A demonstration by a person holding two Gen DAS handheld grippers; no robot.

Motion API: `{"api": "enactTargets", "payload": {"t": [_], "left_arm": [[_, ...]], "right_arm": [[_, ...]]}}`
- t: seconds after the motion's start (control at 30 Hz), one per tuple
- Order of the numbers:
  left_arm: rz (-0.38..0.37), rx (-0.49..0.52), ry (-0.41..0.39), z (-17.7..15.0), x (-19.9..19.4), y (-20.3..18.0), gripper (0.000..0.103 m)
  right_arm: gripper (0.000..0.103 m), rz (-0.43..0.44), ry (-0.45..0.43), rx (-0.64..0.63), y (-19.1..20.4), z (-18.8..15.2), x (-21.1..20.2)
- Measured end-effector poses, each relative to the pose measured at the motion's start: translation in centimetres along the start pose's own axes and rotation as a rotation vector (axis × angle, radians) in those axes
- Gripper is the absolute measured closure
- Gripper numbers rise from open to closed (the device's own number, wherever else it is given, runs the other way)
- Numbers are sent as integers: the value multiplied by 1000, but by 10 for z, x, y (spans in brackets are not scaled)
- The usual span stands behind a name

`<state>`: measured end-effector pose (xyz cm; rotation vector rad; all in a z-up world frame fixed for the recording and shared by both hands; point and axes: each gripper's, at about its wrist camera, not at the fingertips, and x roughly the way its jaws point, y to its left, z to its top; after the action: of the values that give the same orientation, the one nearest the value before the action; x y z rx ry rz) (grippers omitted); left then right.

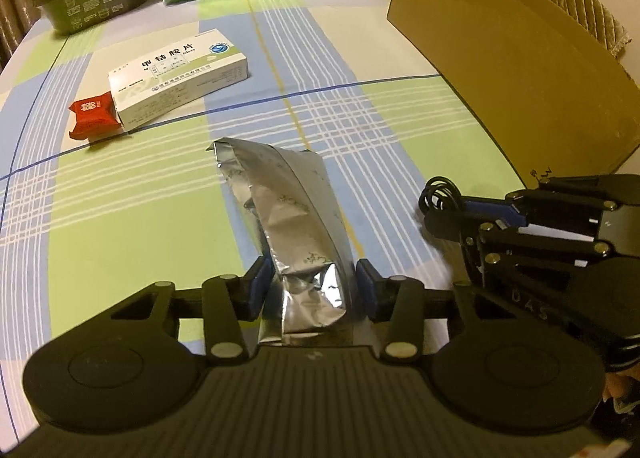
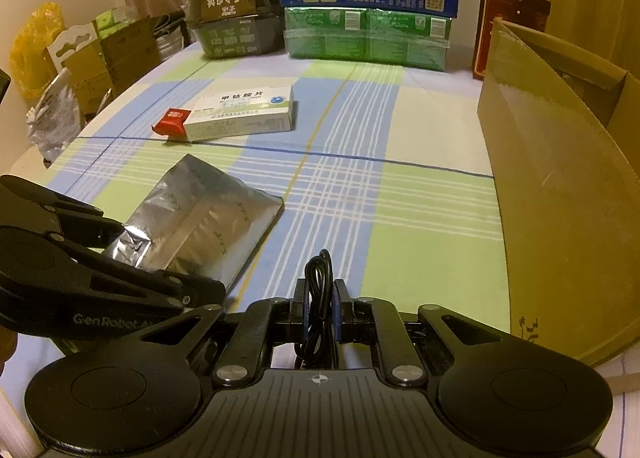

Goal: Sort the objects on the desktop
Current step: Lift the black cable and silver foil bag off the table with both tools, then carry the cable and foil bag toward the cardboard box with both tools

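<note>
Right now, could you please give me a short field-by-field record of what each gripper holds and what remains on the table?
left gripper: shut on silver foil pouch, which lies on the checked tablecloth
right gripper: shut on coiled black cable
still on cloth: white medicine box, with red packet against its end
cardboard box: open, to the right

the left gripper [image 1: 310,282] is clamped, jaws fairly wide; the right gripper [image 2: 320,308] beside it is pinched nearly closed.
</note>
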<state>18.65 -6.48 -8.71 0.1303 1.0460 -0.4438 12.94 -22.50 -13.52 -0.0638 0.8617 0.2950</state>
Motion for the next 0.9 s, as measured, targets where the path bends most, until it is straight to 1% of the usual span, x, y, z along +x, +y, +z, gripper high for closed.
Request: {"api": "enactTargets", "payload": {"t": [0.33,0.57,0.9], "left_arm": [[-17,-16,-21,-1,-6,2,69],[-29,-38,-29,-4,-10,4,70],[-59,-91,-77,-3,-24,8,70]], "right_arm": [[95,-1,-9,20,-2,1,-1],[95,0,-13,29,-3,2,-2],[95,12,-38,44,-4,4,-8]]}}
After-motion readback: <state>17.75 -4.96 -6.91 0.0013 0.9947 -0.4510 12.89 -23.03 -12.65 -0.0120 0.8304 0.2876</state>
